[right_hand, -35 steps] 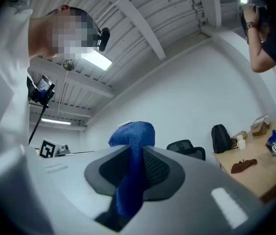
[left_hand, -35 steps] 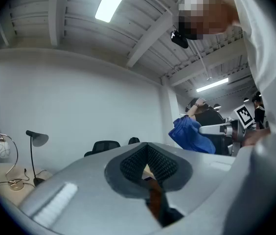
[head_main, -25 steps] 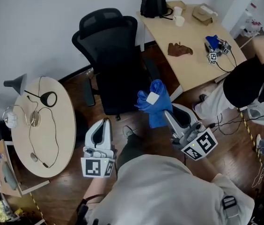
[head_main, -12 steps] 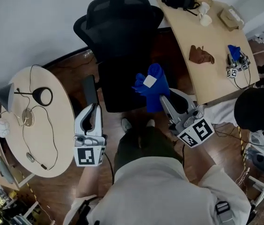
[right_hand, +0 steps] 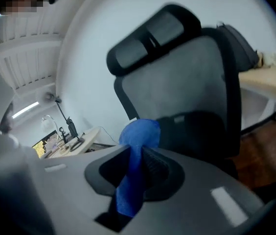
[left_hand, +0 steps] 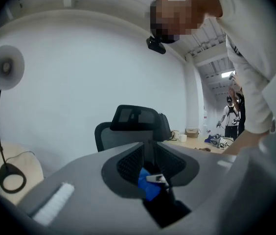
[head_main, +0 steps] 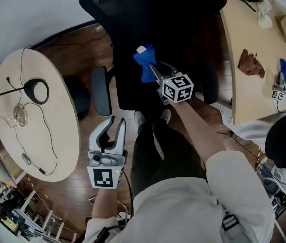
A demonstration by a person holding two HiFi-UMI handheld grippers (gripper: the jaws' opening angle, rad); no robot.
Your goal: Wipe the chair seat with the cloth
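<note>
A black office chair (head_main: 133, 14) stands in front of me, its dark seat (head_main: 133, 92) below my right gripper. My right gripper (head_main: 150, 71) reaches out over the seat, shut on a bunched blue cloth (head_main: 144, 64) with a white label. In the right gripper view the cloth (right_hand: 137, 136) sticks up between the jaws of the right gripper (right_hand: 137, 155), facing the chair back (right_hand: 187, 77). My left gripper (head_main: 112, 131) hangs back beside my leg, open and empty. In the left gripper view, the chair (left_hand: 133, 124) and the blue cloth (left_hand: 148, 186) show beyond the left gripper (left_hand: 150, 156).
A round pale table (head_main: 41, 135) with a lamp base (head_main: 35, 91) and cables stands at the left. A wooden desk (head_main: 249, 90) with small items runs along the right, and another person (head_main: 285, 146) sits by it. The floor is dark wood.
My right gripper has carried the blue cloth forward, from beside my body to above the chair seat. The chair now lies closer in view. The left gripper has stayed low.
</note>
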